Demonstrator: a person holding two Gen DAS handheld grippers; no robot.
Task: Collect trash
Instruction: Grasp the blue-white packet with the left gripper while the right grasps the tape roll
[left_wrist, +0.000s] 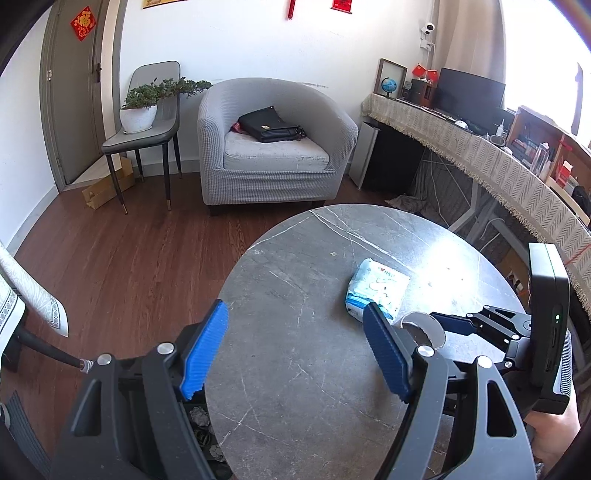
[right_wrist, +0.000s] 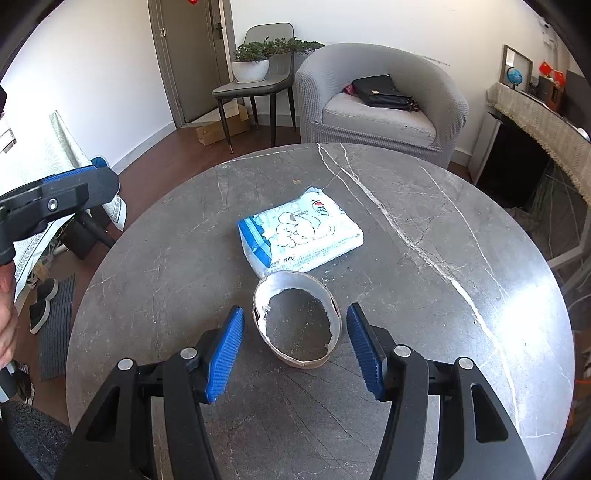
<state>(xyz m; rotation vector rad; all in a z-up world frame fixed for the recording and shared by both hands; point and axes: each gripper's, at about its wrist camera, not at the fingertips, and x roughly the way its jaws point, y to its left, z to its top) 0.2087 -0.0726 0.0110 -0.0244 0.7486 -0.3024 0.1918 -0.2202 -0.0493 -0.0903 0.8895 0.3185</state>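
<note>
So the thing that matters here: the empty tape roll (right_wrist: 297, 325) lies flat on the round table (right_wrist: 424, 302), right in front of the right tool (right_wrist: 295, 347), whose fingers are spread either side of it but not touching yet, so that hand looks way closer. The left tool (left_wrist: 295, 350) hangs wide open and empty off to the side, over the table's edge. The tissue pack (right_wrist: 301, 232) sits just behind the roll, so closing in shouldn't snag it, I'd guess.
</note>
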